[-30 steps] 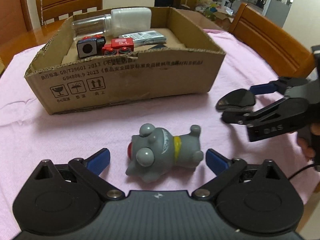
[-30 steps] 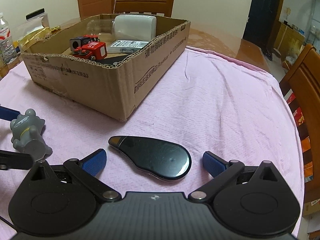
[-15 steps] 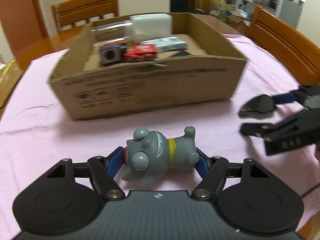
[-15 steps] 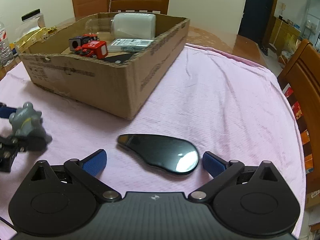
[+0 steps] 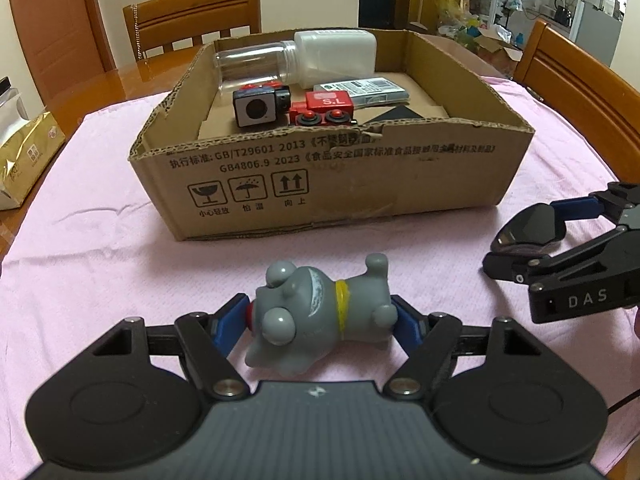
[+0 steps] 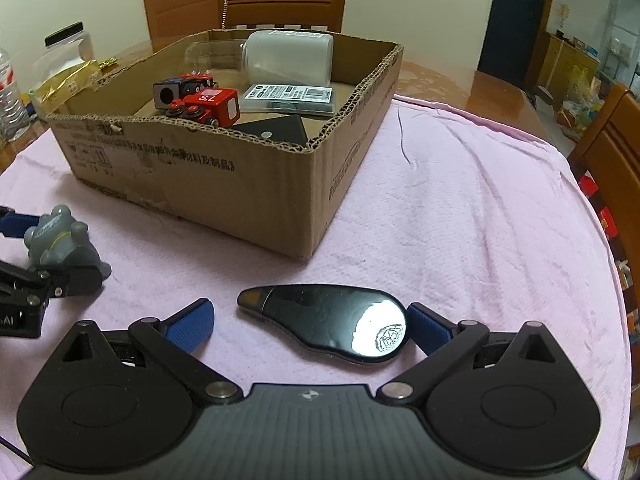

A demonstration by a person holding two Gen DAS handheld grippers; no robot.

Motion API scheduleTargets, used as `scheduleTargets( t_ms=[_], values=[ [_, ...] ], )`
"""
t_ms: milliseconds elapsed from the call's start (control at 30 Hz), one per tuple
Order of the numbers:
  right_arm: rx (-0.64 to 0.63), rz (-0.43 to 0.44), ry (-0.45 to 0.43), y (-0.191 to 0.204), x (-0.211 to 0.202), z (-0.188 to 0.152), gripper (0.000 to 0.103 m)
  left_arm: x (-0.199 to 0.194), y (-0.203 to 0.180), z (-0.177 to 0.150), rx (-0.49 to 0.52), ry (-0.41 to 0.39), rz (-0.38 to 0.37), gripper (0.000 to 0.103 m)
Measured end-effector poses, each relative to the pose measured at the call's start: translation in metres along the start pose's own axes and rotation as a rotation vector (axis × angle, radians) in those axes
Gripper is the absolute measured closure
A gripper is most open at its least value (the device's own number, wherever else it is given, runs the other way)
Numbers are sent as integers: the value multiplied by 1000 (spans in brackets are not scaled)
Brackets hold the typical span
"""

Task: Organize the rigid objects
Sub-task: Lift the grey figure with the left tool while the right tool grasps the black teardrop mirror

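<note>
My left gripper is shut on a grey toy dog with a yellow collar, lying sideways between the blue pads just above the pink cloth. The dog also shows in the right wrist view. My right gripper is open around a glossy black teardrop-shaped object that lies on the cloth; the right pad touches its round end, the left pad stands apart. The black object shows at the right of the left wrist view. An open cardboard box stands just beyond both.
The box holds a clear jar, a white container, a red toy train, a cube toy, a flat pack and a black card. Wooden chairs ring the table. A gold bag lies left.
My left gripper closed on the grey dog and lifted it slightly. My right gripper moved forward around the black object and narrowed a little, still open.
</note>
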State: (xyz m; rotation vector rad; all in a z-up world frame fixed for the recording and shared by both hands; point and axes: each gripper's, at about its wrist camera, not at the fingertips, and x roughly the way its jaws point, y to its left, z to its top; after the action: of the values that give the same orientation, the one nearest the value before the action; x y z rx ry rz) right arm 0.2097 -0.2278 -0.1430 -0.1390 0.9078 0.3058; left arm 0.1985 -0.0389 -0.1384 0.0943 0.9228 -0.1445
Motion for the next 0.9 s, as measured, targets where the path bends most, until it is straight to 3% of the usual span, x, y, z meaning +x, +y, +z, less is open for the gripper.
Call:
scheduleTargets(
  t_ms=[367, 533, 900],
  values=[
    [45, -45, -2, 9, 1, 0, 1, 3, 2, 2, 2, 18, -18, 28],
    [47, -62, -13, 12, 0, 2, 10, 3, 2, 2, 8, 20, -26, 28],
    [17, -39, -2, 14, 0, -2, 6, 2, 4, 3, 20, 31, -32, 27]
  ],
)
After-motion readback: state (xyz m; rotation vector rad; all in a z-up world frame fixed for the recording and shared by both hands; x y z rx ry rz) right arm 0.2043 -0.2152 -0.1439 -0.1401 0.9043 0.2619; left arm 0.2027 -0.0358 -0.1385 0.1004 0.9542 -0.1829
